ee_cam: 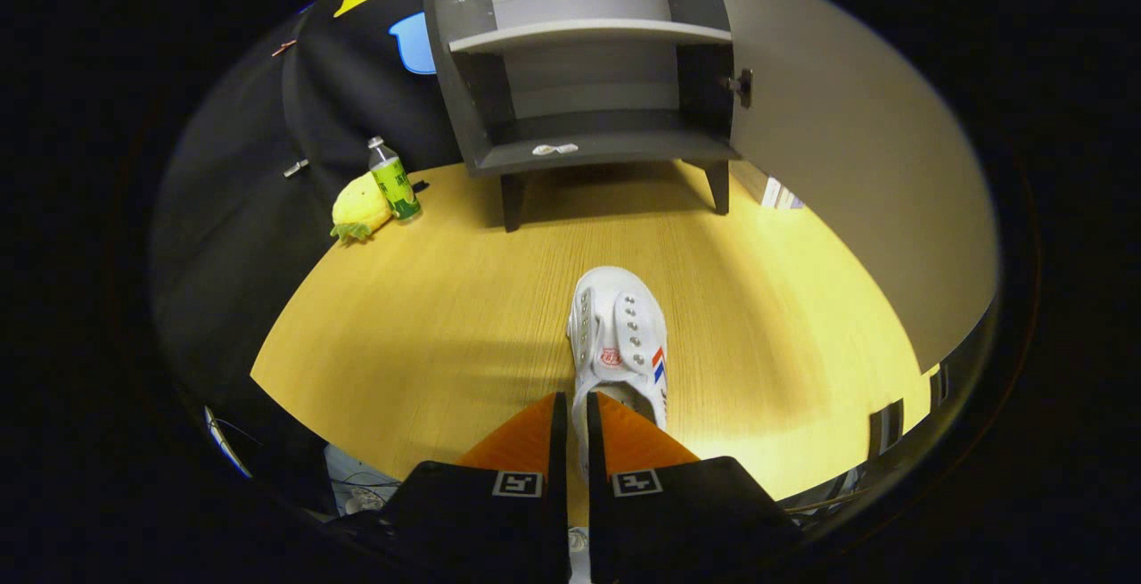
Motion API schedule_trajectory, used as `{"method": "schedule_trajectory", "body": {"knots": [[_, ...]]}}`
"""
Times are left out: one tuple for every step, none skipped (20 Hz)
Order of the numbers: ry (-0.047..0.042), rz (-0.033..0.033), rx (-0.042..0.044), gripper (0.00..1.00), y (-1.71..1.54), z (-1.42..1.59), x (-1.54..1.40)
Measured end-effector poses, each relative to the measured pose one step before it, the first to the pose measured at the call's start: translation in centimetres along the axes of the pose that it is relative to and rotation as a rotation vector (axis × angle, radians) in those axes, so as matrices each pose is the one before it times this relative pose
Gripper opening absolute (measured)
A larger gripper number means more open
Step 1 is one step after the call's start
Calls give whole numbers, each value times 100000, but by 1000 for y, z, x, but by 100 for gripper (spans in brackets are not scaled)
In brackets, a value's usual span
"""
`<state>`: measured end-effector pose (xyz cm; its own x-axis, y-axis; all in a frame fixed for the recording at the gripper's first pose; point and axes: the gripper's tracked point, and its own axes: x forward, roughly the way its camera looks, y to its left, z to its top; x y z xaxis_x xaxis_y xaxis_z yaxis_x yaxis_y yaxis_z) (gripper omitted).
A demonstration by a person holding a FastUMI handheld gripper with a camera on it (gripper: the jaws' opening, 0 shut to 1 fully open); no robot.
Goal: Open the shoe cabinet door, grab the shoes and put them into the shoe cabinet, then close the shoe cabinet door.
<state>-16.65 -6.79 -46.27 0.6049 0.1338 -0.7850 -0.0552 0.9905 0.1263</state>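
One white slip-on shoe with metal studs and a red-and-blue stripe (619,343) lies on the pale wooden surface (428,325), toe pointing toward the cabinet. Its heel rim sits between the fingers of the gripper (577,415), which are drawn nearly together with just a thin gap — pinching that rim. Beyond the shoe stands the grey shoe cabinet on short dark legs (588,76), its door (847,147) swung wide open, shelves bare but for a small white scrap. Well apart, beside the cabinet, a green-labelled plastic bottle (393,179) touches a yellow plush toy (360,208).
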Motion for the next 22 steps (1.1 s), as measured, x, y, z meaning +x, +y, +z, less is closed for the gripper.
{"method": "schedule_trajectory", "body": {"knots": [[1311,-478,799,14,-26,-507,570],[1312,-802,615,14,-122,-543,652],[731,-511,286,14,-13,-240,517],[484,-662,227,14,-92,-202,501],[357,-553,122,14,-10,-76,520],[486,-643,3,14,-76,-177,514],[538,-456,56,14,18,-73,557],[289,-485,164,14,-15,-31,522],[-89,-301,287,14,32,64,512],[-330,-265,107,14,103,267,729],[-885,-6,9,14,163,279,401],[-823,-445,-426,14,-5,265,431],[-495,-430,-541,14,-80,255,402],[-366,-8,-140,14,-13,124,211],[-1114,-319,422,14,-52,369,242],[-891,195,575,14,97,208,260],[-1440,447,499,14,157,330,148],[-1879,507,693,14,164,346,235],[-2058,614,674,14,206,370,235],[-2006,396,244,14,139,290,207],[-2305,-88,-461,14,23,253,244],[-2865,-313,-513,14,53,232,235]]}}
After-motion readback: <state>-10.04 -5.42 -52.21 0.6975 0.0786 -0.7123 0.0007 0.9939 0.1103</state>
